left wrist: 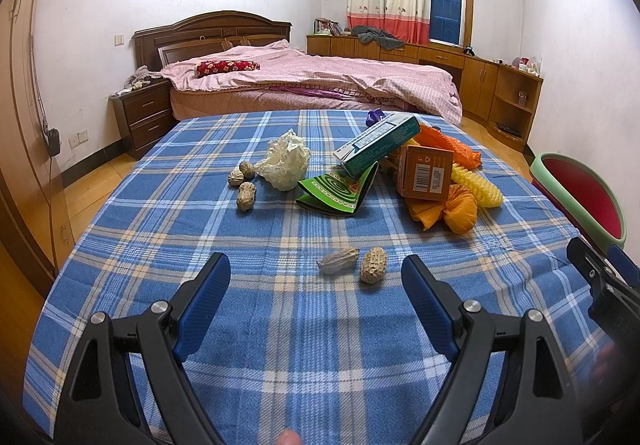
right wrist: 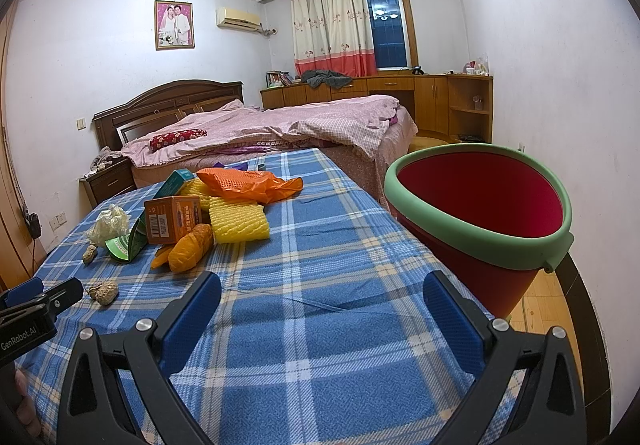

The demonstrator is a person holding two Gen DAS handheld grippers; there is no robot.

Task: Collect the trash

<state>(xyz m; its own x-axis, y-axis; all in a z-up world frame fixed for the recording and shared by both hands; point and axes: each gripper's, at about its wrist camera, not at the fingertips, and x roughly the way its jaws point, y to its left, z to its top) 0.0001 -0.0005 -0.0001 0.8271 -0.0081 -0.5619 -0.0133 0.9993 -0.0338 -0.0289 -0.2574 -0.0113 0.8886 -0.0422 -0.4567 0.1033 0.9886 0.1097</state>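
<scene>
**Nothing picked up yet: peanuts first**

My left gripper (left wrist: 316,281) hangs over the plaid cloth (left wrist: 280,365) with its fingers spread wide and nothing between them. Just ahead lie two peanuts (left wrist: 354,263) side by side, nearly touching, and they sit roughly between my fingertips' line of reach. My right gripper (right wrist: 322,301) is also spread wide and empty, over bare cloth, with the red bucket (right wrist: 476,241) just beside its right finger at the table's right edge.

The rest of the trash sits farther back: three more peanuts (left wrist: 243,183) beside a crumpled white wrapper (left wrist: 286,161), a green packet (left wrist: 340,193), a teal box (left wrist: 380,143) leaning on an orange box (left wrist: 426,173), yellow foam (left wrist: 478,187) and orange netting (left wrist: 448,141).

I judge this the start of collecting, as the bucket looks empty from what I see of it. The next move, I think, is to ease the left fingers forward and down around one peanut, close gently so the shell does not crack or skid, then carry it across to the bucket. The pair lie close, so I must centre on one.
</scene>
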